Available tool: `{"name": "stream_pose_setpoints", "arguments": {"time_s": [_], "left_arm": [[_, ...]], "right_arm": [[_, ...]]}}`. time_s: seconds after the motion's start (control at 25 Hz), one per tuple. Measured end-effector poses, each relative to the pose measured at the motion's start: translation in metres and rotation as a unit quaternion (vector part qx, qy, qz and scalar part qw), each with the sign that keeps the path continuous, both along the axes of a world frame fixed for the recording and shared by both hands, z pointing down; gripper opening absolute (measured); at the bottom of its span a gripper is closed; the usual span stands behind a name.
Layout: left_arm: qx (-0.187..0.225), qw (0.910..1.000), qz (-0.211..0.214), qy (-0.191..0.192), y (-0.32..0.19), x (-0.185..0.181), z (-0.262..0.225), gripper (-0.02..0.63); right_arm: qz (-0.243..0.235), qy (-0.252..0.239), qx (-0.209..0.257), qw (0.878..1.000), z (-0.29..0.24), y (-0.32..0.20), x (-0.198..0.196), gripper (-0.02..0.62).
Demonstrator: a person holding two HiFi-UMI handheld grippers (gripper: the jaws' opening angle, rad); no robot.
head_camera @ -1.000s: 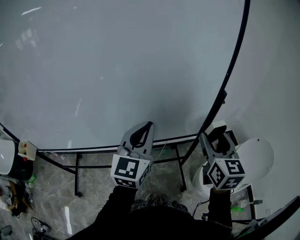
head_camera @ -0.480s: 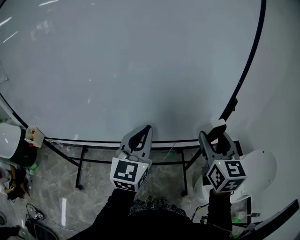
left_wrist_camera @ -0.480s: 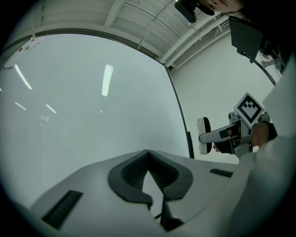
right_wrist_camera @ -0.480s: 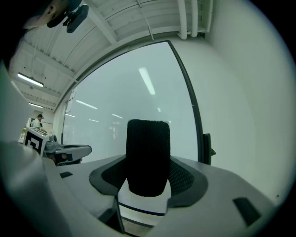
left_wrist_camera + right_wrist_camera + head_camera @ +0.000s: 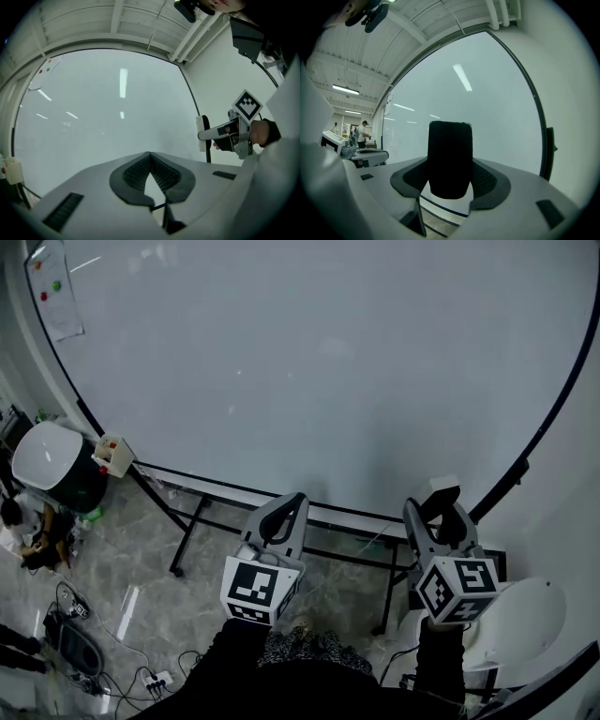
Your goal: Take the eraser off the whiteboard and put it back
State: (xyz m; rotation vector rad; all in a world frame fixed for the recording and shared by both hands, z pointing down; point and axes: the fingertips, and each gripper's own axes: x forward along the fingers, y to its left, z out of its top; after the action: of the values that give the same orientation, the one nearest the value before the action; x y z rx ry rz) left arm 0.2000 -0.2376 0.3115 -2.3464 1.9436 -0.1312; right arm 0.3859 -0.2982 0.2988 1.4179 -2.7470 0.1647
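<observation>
Two of them up front. Right hand-held gripper [image 5: 441, 507] spread wide and clamped on the eraser [image 5: 450, 159], black felt showing between the jaws. Left hand-held gripper [image 5: 150, 157] pinched together, nothing in it. Eraser held right by the whiteboard [image 5: 328, 362], at its bottom edge near the lower right corner, contact hard to call. Below that, black stand legs [image 5: 187, 532] on grey marble floor [image 5: 131, 549].

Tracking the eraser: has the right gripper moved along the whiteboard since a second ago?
Yes, leftward: the right gripper, holding the eraser, was beyond the whiteboard's black right edge and is now inside it.
</observation>
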Motion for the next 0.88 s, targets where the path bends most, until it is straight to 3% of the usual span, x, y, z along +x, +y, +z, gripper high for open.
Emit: {"name": "stream_pose_setpoints", "arguments": {"time_s": [0.4, 0.88], "left_arm": [[-0.006, 0.9978, -0.066, -0.001, 0.043, -0.087, 0.004, 0.005], [-0.008, 0.9940, -0.108, 0.012, 0.100, -0.251, 0.006, 0.005]], "right_arm": [[-0.052, -0.004, -0.016, 0.999, 0.014, 0.016, -0.093, 0.262], [-0.087, -0.007, -0.030, 0.996, 0.020, 0.065, -0.258, 0.262]]}}
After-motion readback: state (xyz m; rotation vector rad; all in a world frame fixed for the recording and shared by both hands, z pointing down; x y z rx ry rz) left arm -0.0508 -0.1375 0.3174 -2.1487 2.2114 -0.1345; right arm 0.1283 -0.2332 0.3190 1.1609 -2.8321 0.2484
